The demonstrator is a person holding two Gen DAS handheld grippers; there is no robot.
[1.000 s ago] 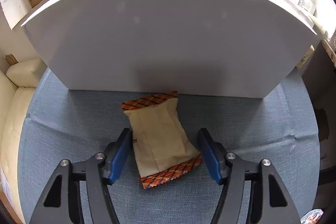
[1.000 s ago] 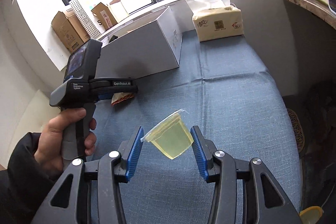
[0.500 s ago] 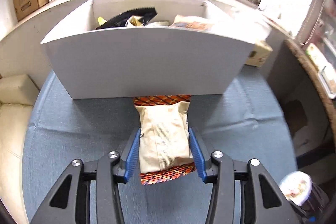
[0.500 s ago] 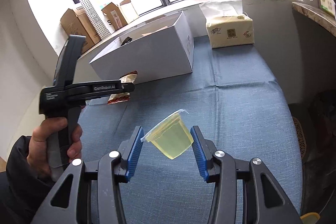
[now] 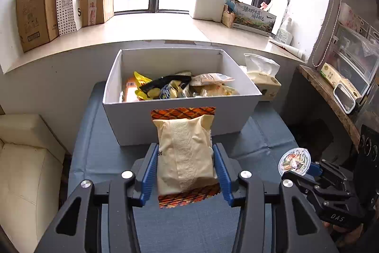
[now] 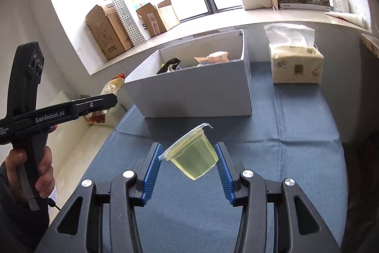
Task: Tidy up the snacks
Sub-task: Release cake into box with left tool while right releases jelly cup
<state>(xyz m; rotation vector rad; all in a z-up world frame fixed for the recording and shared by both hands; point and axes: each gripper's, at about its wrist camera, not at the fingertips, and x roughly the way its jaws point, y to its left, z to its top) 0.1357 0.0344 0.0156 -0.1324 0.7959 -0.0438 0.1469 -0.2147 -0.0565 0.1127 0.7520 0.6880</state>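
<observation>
We hold a snack in each pair of tongs, and we judge that the step in hand is the carrying of both to the box. Nearest to us, the left gripper [image 5: 184,172] is closed on the beige snack packet [image 5: 186,155]; the blue pads press its two sides, and its orange patterned ends stick out behind and ahead of the tongs. The packet is clear of the blue cloth [image 5: 189,224] below it. The right gripper [image 6: 188,170] is closed on the jelly cup [image 6: 193,155], a clear cup with pale yellow filling, which sits tilted between the pads with the sealed lid turned up and to the left.

Straight ahead of the left tongs stands the white box [image 5: 132,120], and its near wall is just beyond the far end of the packet. In our judgement the next move calls for lifting the packet above this wall, bringing it forward over the opening, and only then opening the pads. The cup must go forward and a little left, since the box lies there from the right tongs.

Inside the box we see already several snack bags [image 5: 180,87]: yellow, black and pale ones, lying loosely together. Beyond the right tongs, right of the box, stands a tissue pack [image 6: 296,65].
</observation>
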